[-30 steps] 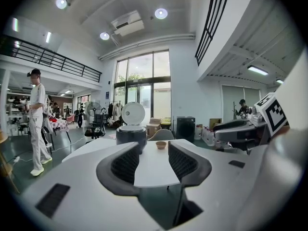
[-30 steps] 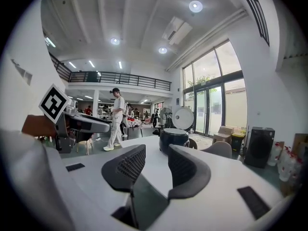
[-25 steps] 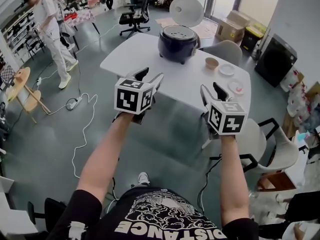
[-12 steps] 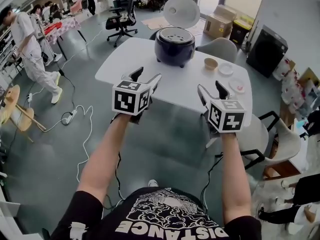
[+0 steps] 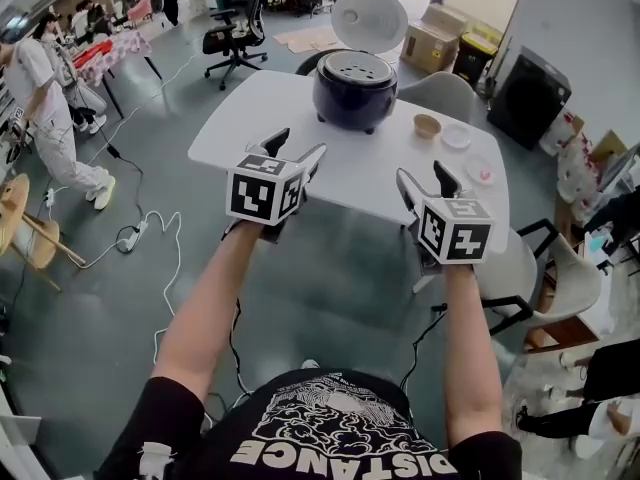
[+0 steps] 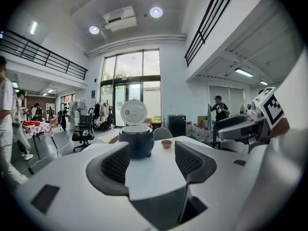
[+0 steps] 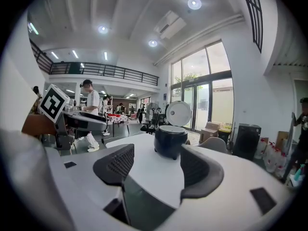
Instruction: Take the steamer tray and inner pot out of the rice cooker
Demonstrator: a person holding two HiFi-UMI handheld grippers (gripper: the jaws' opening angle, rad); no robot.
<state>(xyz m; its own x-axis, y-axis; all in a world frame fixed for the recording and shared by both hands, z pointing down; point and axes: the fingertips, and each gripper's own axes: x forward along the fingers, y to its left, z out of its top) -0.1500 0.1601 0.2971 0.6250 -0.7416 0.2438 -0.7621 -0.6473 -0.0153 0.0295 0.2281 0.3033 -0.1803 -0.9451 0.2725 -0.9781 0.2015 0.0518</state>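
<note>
the dark blue round rice cooker [image 5: 355,93] stands on the far side of the white table [image 5: 250,118], its white lid [image 5: 369,20] tipped up and the pale perforated steamer tray [image 5: 356,67] showing in its mouth. it lies straight ahead of us, well apart from both tools. our left gripper [image 5: 298,146] and right gripper [image 5: 421,173] look about equally near, jaws opening with nothing between them.

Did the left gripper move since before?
Yes. The left gripper has gone forward, nearer the white table's near edge and the rice cooker. Its jaws are opening, with nothing between them.
</note>
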